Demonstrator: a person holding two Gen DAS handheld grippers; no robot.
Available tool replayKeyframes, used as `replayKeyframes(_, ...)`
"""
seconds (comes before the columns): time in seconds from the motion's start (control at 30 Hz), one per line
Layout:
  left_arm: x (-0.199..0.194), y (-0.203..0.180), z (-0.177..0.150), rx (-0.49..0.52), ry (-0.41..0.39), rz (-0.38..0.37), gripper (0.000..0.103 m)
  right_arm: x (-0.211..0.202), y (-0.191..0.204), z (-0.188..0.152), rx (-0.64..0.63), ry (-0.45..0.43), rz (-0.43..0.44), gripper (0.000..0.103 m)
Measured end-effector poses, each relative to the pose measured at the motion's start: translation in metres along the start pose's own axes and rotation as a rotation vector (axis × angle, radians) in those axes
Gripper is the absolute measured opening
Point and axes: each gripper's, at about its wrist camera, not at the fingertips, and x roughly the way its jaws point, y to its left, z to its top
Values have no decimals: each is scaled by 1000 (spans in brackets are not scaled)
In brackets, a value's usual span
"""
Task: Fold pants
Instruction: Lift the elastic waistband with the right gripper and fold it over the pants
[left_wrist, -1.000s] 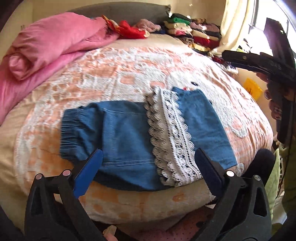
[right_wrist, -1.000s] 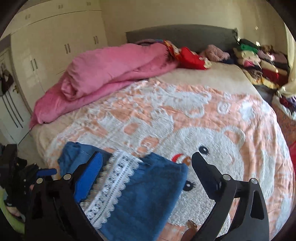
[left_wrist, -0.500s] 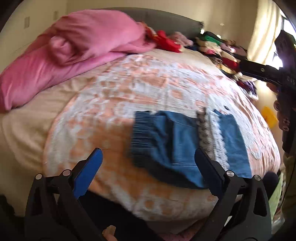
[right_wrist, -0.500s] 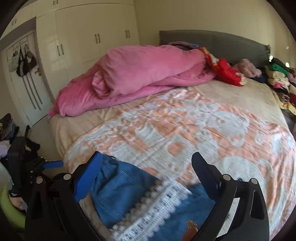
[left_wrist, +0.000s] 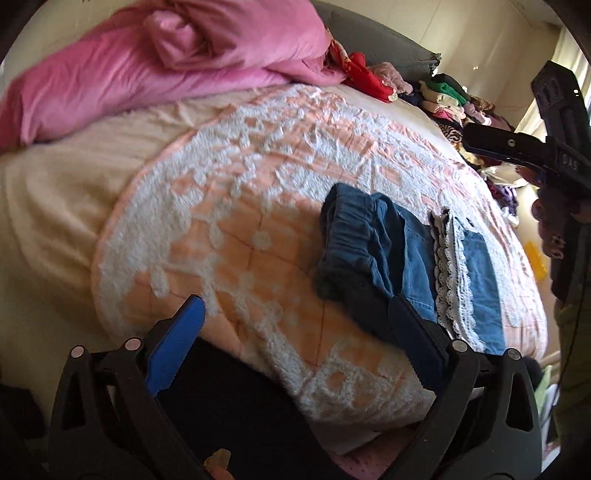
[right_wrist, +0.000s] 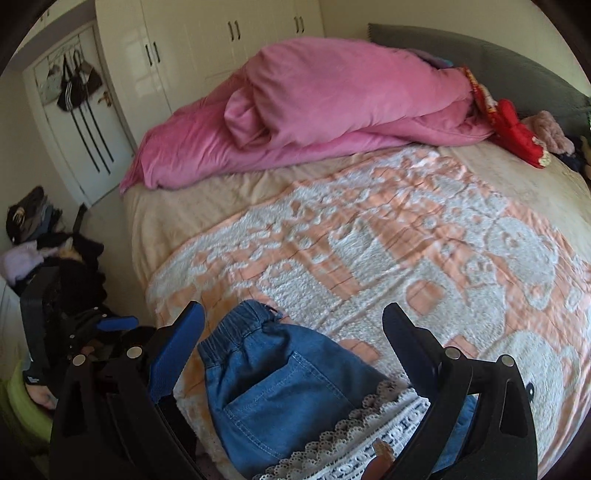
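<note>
Pants (left_wrist: 402, 266) lie folded near the bed's (left_wrist: 66, 199) front edge, lace hem over denim; left gripper (left_wrist: 295, 347) and right gripper (right_wrist: 291, 347) both gape empty, so the next fold likely wants the elastic waistband pinched squarely and carried over the lace.

A home bedroom; a bed (right_wrist: 177, 229) under an orange-and-white blanket (right_wrist: 424, 251), a bunched pink duvet (right_wrist: 314, 110), a grey headboard (right_wrist: 517, 62); cream wardrobe doors (right_wrist: 229, 37); bags (right_wrist: 72, 88) hanging on a door; stacked clothes (left_wrist: 450, 99)
</note>
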Motion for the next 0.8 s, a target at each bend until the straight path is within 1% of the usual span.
replayKeyframes(0.1, 8, -3, -4, -5, 20, -26, 93, 19, 3, 1, -24, 52, 11, 96)
replayKeyframes(0.17, 15, -9, -6, -1, 33, -58, 93, 31, 6, 0, -43, 82, 21, 96)
replayKeyframes(0.23, 24, -19, -8, 9, 52, -100, 89, 46, 10, -3, -66, 126, 40, 96)
replayKeyframes(0.27, 28, -22, -9, 11, 59, -109, 82, 55, 13, -5, -81, 150, 49, 96)
replayKeyframes(0.3, 35, -26, -9, 13, 72, -120, 72, 63, 14, -6, -90, 171, 60, 96)
replayKeyframes(0.37, 46, -30, -9, 13, 89, -128, 58, 76, 16, -9, -102, 202, 64, 96)
replayKeyframes(0.4, 53, -31, -9, 2, 106, -128, 57, 84, 15, -11, -109, 220, 58, 96)
replayKeyframes(0.47, 63, -32, -8, -17, 123, -152, 56, 95, 14, -14, -118, 247, 51, 96)
replayKeyframes(0.5, 68, -33, -8, -20, 128, -149, 54, 101, 14, -15, -118, 261, 54, 96)
replayKeyframes(0.57, 74, -32, -8, -32, 135, -167, 50, 106, 13, -15, -117, 269, 69, 96)
replayKeyframes(0.73, 82, -30, -8, -29, 144, -158, 50, 127, 22, -18, -141, 303, 115, 95)
replayKeyframes(0.77, 82, -30, -7, -27, 143, -157, 50, 130, 24, -18, -145, 310, 119, 94)
replayKeyframes(0.8, 82, -30, -7, -24, 143, -155, 50, 136, 26, -20, -148, 321, 127, 90)
